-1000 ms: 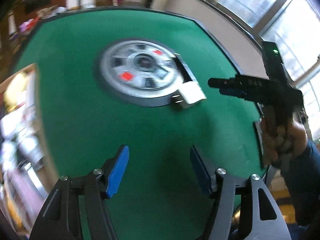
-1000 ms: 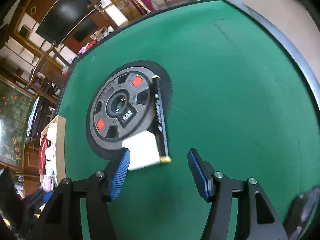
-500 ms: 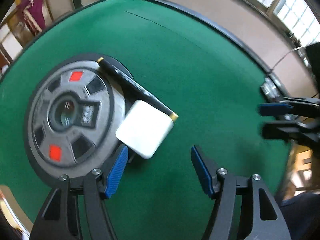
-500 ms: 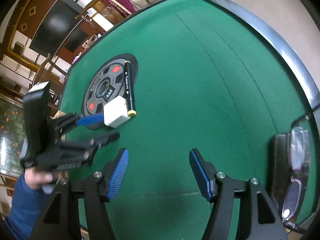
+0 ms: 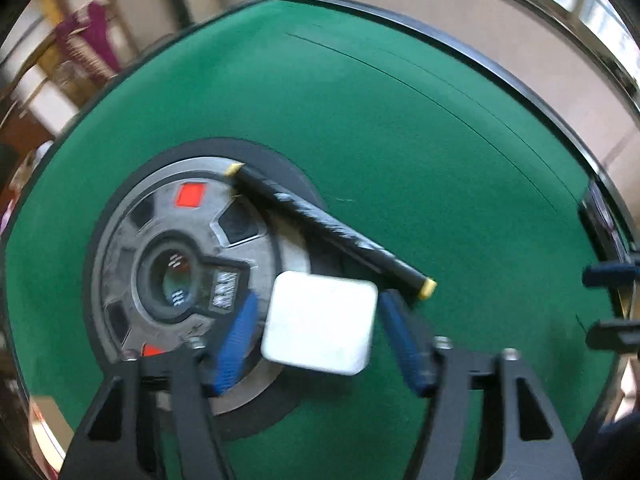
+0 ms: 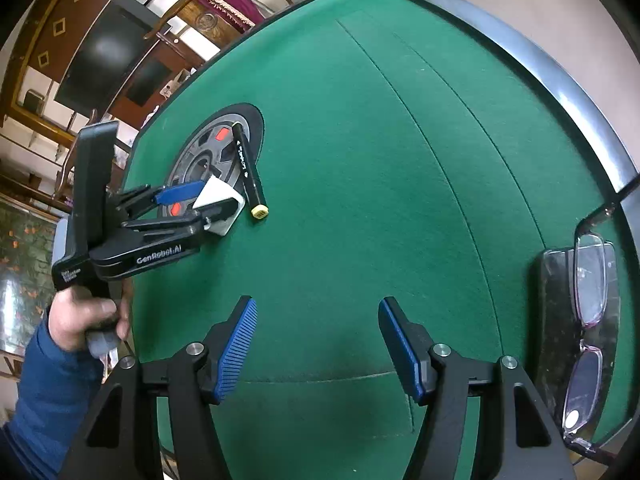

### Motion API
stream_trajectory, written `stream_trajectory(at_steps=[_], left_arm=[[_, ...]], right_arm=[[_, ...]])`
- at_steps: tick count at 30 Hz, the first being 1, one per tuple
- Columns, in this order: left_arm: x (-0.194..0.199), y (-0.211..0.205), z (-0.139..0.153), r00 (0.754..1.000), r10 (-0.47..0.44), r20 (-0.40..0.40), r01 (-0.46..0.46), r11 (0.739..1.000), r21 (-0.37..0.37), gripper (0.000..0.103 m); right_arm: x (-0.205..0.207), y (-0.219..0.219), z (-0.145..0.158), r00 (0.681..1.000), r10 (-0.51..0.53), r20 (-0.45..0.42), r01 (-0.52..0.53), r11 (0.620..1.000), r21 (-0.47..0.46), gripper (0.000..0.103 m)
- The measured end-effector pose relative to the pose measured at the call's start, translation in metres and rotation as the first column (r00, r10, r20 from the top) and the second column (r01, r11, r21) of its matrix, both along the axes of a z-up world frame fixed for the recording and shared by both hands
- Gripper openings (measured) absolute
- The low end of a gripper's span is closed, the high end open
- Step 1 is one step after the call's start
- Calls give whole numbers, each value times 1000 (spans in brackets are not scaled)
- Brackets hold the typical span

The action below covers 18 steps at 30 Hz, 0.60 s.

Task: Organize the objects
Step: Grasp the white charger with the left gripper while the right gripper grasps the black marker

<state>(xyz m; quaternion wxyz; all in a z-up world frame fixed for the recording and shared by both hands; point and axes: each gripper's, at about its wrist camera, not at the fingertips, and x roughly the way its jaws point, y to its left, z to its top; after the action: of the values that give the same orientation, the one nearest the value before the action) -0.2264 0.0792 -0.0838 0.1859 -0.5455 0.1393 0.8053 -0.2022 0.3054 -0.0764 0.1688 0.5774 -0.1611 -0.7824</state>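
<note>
White block (image 5: 320,326), green felt table (image 5: 400,120)

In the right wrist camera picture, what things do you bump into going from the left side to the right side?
Person's hand → left gripper → white square block → black marker with a yellow cap → pair of glasses on a dark case at the table's right edge.
</note>
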Motion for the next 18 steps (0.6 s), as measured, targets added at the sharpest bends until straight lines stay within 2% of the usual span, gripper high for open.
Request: stream_trajectory(at_steps=[5,10,12,15,18], left_arm=[[16,-26,3,998,59,-3,-58,994,90,50],[54,-45,8,991,135,4,-134,985,105,50],[62,-48,6,985,170,19,-171,978,123,50],[89,-57,3,976,219,23,-220,970,101,50],[114,-67,5,968,251,22,-251,962,109,50]], right_arm=[[-6,-11,2,1000,21,-5,-21,1000,4,68],[-22,-30,9,998,57,-28,-56,998,42,68],[-36,-46,12,993,105,-49,-101,991,87,68],[-56,-78,14,977,193,-91,-173,966,190,57],[-77,-108,9,960,259,-109,-219,933,286,57]])
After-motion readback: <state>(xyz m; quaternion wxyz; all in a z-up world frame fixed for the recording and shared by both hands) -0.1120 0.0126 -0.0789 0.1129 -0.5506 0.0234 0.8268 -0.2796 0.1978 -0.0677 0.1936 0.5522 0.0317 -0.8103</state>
